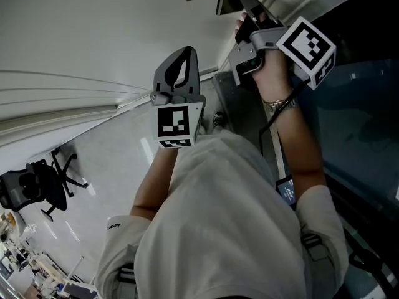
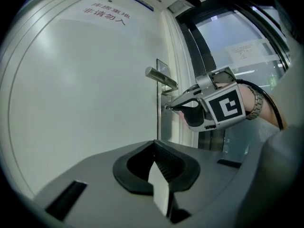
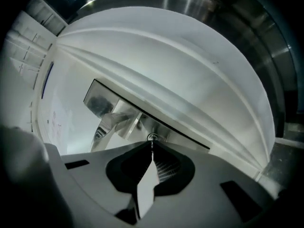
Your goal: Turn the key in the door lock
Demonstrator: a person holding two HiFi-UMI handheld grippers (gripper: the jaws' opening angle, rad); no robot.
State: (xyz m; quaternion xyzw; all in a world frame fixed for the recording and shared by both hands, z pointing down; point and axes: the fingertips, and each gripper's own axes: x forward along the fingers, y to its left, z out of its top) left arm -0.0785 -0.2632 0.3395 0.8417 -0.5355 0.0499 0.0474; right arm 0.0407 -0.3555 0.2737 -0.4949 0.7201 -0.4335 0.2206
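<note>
The white door (image 2: 85, 103) carries a steel lever handle (image 2: 160, 76) on a steel lock plate (image 3: 102, 99). Below the handle (image 3: 114, 122) sits the round lock cylinder (image 3: 153, 137), with a thin metal key (image 3: 152, 145) in it. My right gripper (image 3: 152, 148) is shut on the key, its tips right at the cylinder. From the left gripper view, the right gripper (image 2: 172, 107) reaches level to the lock. My left gripper (image 2: 155, 142) is shut with nothing in it, held back from the door. In the head view it (image 1: 186, 52) is left of the right gripper (image 1: 244, 27).
A dark glass panel (image 2: 237, 56) in a frame stands right of the door. Red print (image 2: 104, 13) marks the upper door. An office chair (image 1: 37, 189) stands on the floor far to the left. The person's torso fills the lower head view.
</note>
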